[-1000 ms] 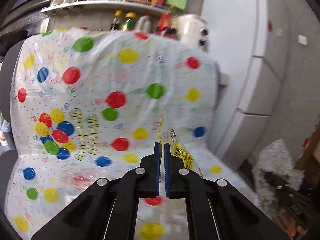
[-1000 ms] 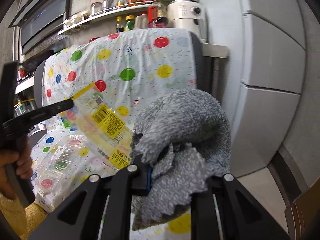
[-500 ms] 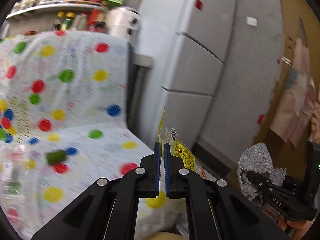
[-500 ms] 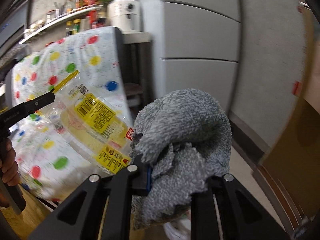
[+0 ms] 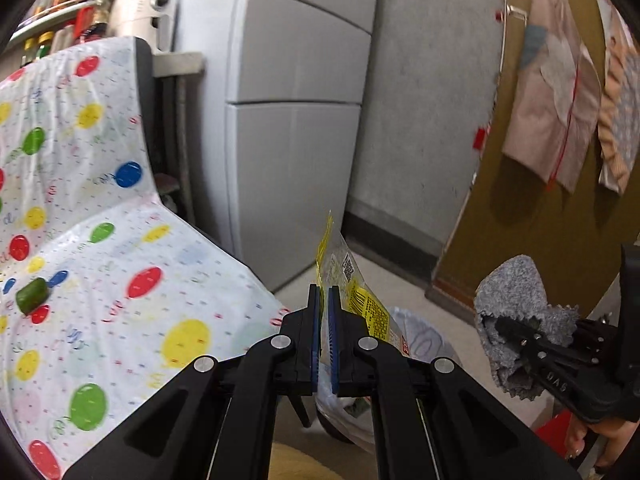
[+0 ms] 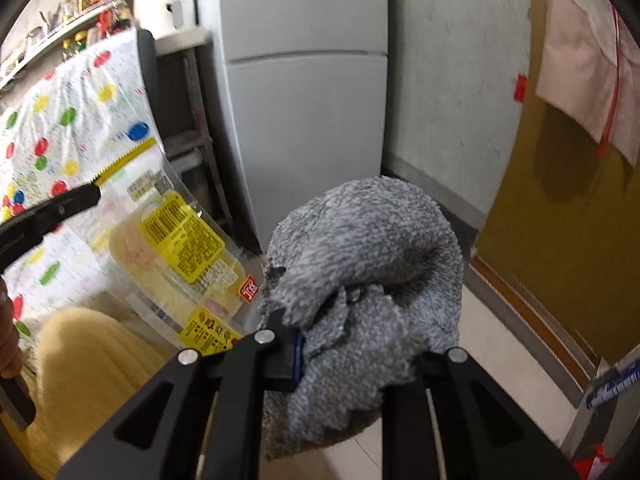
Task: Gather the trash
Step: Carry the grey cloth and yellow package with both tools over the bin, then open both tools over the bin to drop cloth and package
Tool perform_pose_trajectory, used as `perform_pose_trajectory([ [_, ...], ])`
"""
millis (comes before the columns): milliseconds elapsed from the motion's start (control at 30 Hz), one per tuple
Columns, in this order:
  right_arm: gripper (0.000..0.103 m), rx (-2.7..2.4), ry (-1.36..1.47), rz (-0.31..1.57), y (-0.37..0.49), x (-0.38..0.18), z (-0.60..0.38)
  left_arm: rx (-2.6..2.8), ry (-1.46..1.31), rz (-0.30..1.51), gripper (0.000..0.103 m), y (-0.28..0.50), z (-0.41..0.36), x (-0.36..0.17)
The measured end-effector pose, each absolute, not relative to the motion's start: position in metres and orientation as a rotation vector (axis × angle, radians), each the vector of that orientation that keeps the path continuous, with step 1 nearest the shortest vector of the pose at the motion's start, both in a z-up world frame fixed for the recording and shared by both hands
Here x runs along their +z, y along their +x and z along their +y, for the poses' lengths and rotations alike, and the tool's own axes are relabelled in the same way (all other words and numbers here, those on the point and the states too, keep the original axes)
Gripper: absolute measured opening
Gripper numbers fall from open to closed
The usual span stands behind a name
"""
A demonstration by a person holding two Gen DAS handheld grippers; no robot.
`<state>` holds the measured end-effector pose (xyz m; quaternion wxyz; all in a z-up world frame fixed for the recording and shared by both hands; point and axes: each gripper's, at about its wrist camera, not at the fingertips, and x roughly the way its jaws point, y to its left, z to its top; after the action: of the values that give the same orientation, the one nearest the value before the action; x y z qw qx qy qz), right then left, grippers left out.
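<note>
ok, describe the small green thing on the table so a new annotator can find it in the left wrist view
Start from the polka-dot tablecloth filling the left of the left wrist view, beside the grey fridge. Near its left edge lies a small green block, between a blue dot and a red dot. Unlike the flat printed dots, it is dark green, boxy and raised off the cloth.

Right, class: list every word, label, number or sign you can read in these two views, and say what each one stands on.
"DAS": on the black body of the right gripper, seen upside down in the left wrist view.
Yellow labels, barcode and QR code on the clear food wrapper: print too small to read.
Red tag on the wrapper's corner: characters blurred.
Coloured scribbles on the spotted table cover: not legible.
</note>
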<state>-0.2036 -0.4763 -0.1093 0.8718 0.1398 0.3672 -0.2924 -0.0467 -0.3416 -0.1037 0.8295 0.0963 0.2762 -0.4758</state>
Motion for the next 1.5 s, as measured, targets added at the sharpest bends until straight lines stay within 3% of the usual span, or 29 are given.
perform_pose_trajectory([
  [433,0.015,-0.604,0.453,0.888,-0.189,-0.182,-0.518,-1.007,0.324,0.659,0.004,-0.043,-0.414,-0.142],
  [700,0.021,-0.578,0.47,0.903,-0.168,-0.195,-0.538,-1.031,0.316,0.707,0.009,-0.031,-0.439,-0.152],
  [733,0.023,-0.578,0.475,0.9,-0.167,-0.196,-0.541,-1.042,0.311,0.724,0.009,-0.028,-0.443,-0.155],
  [833,0.054,-0.555,0.508,0.931,-0.159,-0.201,-0.549,-1.053,0.304,0.768,0.014,-0.022,-0.451,-0.163],
  [900,0.059,-0.562,0.502,0.929,-0.157,-0.199,-0.549,-1.056,0.3,0.78,0.023,-0.021,-0.452,-0.164],
  [967,0.062,-0.563,0.49,0.928,-0.158,-0.196,-0.548,-1.065,0.278,0.775,0.038,-0.02,-0.449,-0.161],
  [1500,0.062,-0.585,0.421,0.7,-0.19,-0.101,-0.515,-0.986,0.212,0.714,0.039,-0.015,-0.368,-0.114],
])
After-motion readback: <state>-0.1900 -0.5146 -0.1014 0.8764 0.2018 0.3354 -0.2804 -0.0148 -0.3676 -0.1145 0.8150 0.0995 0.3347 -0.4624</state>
